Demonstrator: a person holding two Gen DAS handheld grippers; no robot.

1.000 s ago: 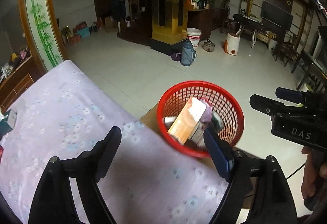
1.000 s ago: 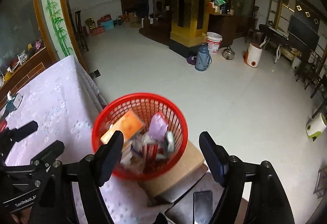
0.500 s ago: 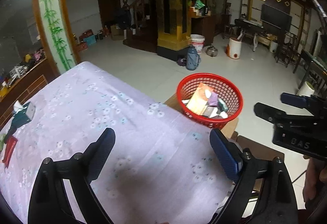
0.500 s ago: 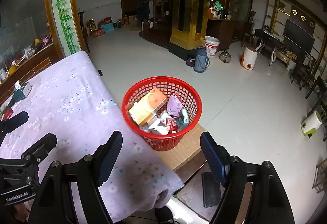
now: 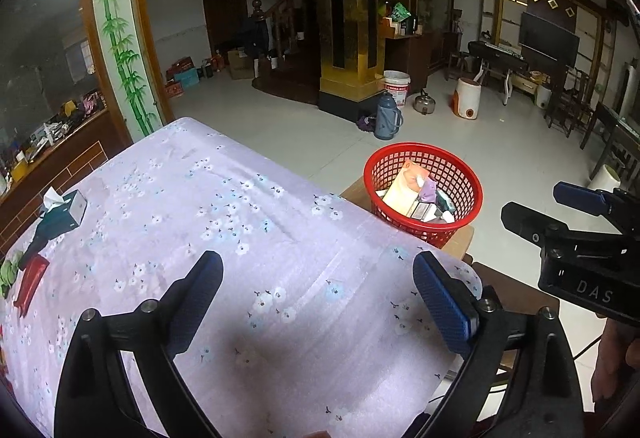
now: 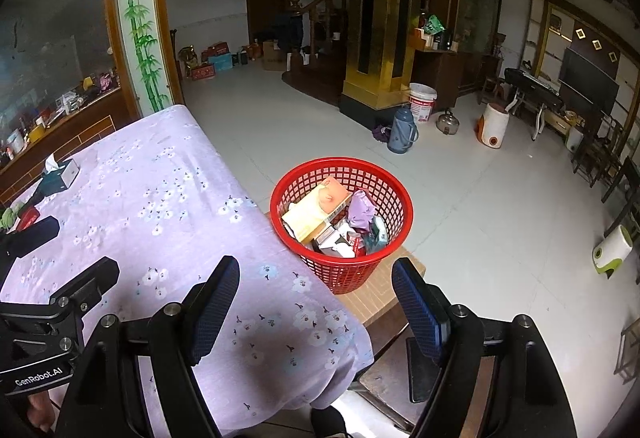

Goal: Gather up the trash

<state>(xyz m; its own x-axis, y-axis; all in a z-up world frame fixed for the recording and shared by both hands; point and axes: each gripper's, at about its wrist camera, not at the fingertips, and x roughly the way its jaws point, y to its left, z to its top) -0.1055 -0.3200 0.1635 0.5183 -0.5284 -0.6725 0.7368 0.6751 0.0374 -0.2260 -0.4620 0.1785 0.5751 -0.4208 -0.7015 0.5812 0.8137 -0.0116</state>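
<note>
A red mesh basket [image 5: 460, 174] [image 6: 384, 178] stands on a brown box beside the table's corner, filled with trash: an orange-and-cream carton [image 6: 316, 208], a purple wrapper [image 6: 362, 214] and small packets. My left gripper [image 5: 320, 290] hovers open and empty over the lilac flowered tablecloth [image 5: 192, 206], well back from the basket. The right gripper [image 6: 316, 294] is also open and empty, above the table's corner with the basket just beyond its fingers. Each gripper shows at the edge of the other's view.
A teal tissue box [image 5: 66, 210] and a red packet [image 5: 30, 278] lie at the table's far left. Beyond are a tiled floor, a blue thermos [image 6: 404, 130], a white bucket [image 6: 422, 106], a gold pillar [image 6: 380, 18] and chairs at right.
Both grippers have pulled back and up from over the basket, which now looks smaller and farther away. More of the table has come into view. Both stayed open.
</note>
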